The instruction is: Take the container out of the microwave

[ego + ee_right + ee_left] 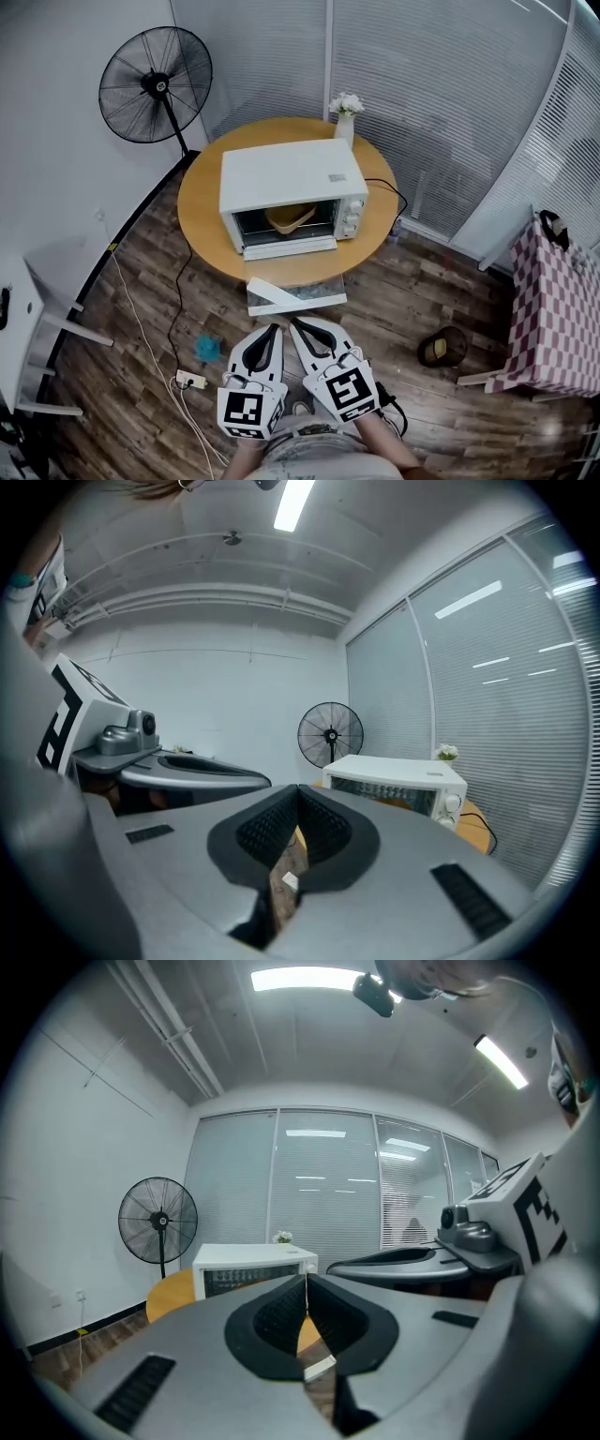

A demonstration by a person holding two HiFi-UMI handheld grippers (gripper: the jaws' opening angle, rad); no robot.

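The head view looks from high up, steeply down at the microwave [286, 178] on the round table [202, 202] a bit ahead, with the left gripper [273, 330] and right gripper [298, 327] close below. Each gripper view sits low behind its own jaws and looks level at the same microwave, table and fan [155, 84], far off.

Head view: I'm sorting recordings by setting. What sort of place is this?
Probably an office-type room, not a kitchen: glass partitions with blinds, a standing fan, and the microwave on a lone round table.
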